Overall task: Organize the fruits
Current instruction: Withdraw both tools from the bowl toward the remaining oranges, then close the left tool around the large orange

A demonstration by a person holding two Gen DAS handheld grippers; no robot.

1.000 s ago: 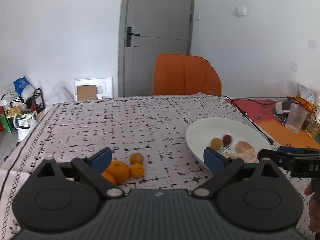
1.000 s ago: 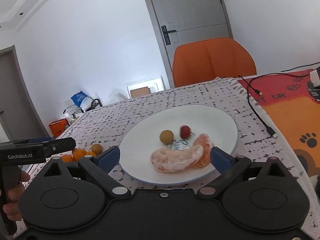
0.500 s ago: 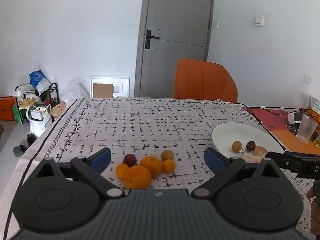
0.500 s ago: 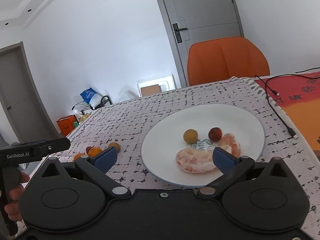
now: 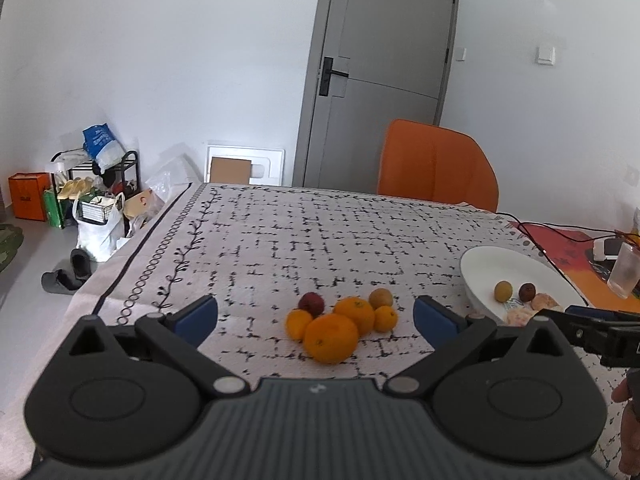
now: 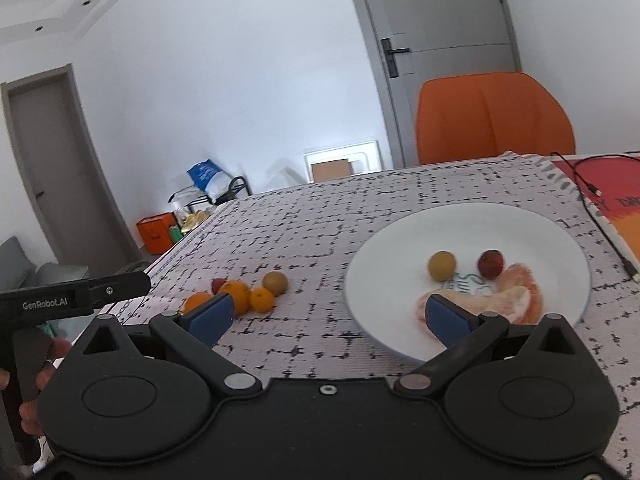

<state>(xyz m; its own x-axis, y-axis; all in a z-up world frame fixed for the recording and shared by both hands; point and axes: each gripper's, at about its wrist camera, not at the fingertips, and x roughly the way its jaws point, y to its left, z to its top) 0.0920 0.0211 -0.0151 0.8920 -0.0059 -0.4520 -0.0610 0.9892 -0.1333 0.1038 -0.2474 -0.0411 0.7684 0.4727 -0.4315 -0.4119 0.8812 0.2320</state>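
Plastic cup [image 5: 624, 271] only leftward view.

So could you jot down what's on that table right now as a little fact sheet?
loose fruit: pile of oranges with one red fruit, on the tablecloth
plate: white, holds a yellow fruit, a red one, peeled citrus segments
left gripper: open, empty, facing the pile
right gripper: open, empty
behind: orange chair
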